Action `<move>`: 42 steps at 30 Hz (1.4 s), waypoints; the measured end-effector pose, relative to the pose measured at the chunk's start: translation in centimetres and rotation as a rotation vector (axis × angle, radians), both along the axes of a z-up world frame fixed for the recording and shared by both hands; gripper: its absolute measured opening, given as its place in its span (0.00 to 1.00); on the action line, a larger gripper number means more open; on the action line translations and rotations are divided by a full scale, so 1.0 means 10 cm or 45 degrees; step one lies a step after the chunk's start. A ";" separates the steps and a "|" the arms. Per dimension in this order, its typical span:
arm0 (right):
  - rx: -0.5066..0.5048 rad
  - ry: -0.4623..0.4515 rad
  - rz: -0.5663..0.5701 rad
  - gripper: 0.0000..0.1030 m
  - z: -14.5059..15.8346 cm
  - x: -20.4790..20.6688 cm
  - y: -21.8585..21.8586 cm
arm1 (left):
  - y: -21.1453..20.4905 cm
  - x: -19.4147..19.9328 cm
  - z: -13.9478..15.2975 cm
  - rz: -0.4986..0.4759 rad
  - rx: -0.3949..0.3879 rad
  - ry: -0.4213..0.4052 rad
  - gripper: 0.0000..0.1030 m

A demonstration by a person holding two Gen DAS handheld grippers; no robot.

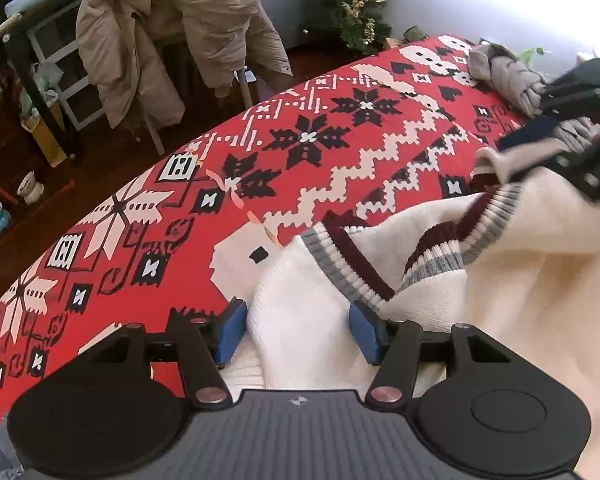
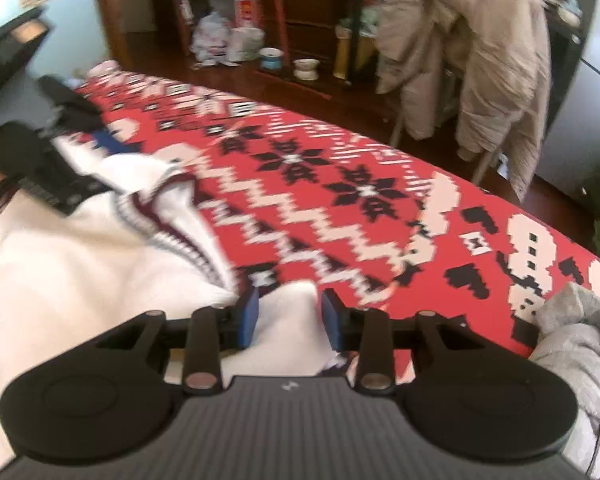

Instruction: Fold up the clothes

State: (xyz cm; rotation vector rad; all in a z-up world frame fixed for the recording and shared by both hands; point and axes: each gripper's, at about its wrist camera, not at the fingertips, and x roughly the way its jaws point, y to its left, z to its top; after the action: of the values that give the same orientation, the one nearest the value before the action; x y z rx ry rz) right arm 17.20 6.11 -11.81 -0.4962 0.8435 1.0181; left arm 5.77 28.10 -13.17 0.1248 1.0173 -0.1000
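Presently, item: cream knit sweater [image 1: 520, 280] with maroon-and-grey ribbed trim, lying rumpled on the red patterned cloth [image 1: 300, 140], a grey garment [image 2: 576, 344] just beside it. Left gripper [image 1: 298, 330] and right gripper [image 2: 290, 316] each stand parted, knit bunched between the blue pads, not pinched. Soft, limp, fairly bulky; best held at shoulder seams or ribbed edges.

A cream knitted sweater [image 1: 500, 280] carries maroon, grey and white ribbed stripes at its neck. It lies on a red cloth [image 1: 308, 148] patterned with black snowflakes, white zigzags and white blocky figures. A pale grey crumpled garment [image 2: 576, 344] sits nearby. The left hand-held gripper [image 1: 298, 330] is black with blue pads [image 1: 231, 330].
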 end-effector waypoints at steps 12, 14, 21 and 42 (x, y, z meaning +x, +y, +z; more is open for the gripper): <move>0.038 0.087 -0.064 0.37 0.02 -0.29 -0.23 | 0.10 -0.01 0.01 0.051 -0.091 -0.001 0.37; 0.058 0.095 -0.103 0.43 0.03 -0.27 -0.28 | 0.05 -0.03 0.02 0.053 -0.093 -0.010 0.15; 0.044 0.230 -0.060 0.31 -0.03 -0.17 -0.29 | -0.05 -0.12 0.05 0.120 -0.075 -0.069 0.11; 0.016 -0.434 -0.156 0.16 0.70 0.89 0.69 | 0.60 0.50 0.58 0.607 0.031 -0.323 0.18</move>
State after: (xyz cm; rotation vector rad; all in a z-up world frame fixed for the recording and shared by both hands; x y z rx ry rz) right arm 26.07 12.98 -4.85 -0.5808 0.5553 0.7973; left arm 10.73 34.09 -7.34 -0.0834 0.7719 0.3551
